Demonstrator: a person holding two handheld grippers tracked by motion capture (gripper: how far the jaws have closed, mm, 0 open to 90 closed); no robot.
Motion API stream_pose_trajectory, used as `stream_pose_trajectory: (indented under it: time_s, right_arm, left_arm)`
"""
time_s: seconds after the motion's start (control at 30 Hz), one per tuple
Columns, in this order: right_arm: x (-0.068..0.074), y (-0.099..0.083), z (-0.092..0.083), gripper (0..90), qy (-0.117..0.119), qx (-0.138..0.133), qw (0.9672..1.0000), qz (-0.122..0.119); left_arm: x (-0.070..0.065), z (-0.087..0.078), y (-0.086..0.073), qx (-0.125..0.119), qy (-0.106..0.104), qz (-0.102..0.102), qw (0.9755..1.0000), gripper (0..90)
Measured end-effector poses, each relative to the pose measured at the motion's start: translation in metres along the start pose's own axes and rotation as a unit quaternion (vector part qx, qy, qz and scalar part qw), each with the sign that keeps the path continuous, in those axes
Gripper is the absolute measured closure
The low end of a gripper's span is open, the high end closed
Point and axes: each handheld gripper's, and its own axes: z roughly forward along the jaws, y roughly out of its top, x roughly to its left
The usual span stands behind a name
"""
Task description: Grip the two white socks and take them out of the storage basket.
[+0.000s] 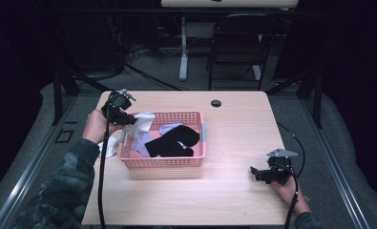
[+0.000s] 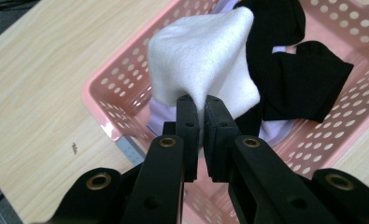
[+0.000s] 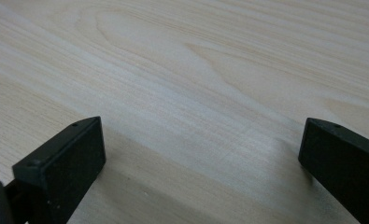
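Under white sock [image 2: 201, 65], lilac cloth [image 2: 161, 119] half-hidden.

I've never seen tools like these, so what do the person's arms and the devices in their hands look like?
Each hand-held gripper is black. The left hand-held gripper has two flat jaws with brass-coloured rivets. The right hand-held gripper carries a grey three-cornered plate. A black cable trails from each. The sleeves are dark and mottled.

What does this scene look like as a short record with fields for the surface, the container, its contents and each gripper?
surface: light wooden table
container: pink basket with holes in its walls
contents: black sock, pale purple cloth
left gripper: shut on white sock, held above the basket's left end
right gripper: open, nothing between its jaws, low over the table
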Motion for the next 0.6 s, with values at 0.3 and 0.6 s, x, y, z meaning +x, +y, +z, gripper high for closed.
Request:
stream_pose_trajectory:
  time_s: [0.3,0.6]
  right_arm:
    - [0.0,0.0,0.0,0.0,-0.001,-0.001,1.0,0.001]
    - [0.0,0.0,0.0,0.0,-0.001,-0.001,1.0,0.001]
  left_arm:
    - [0.009,-0.021,-0.004,-0.021,0.01,-0.013,0.9996,85.4]
    - [0.024,-0.041,-0.017,-0.04,0.025,-0.036,0.9983,85.5]
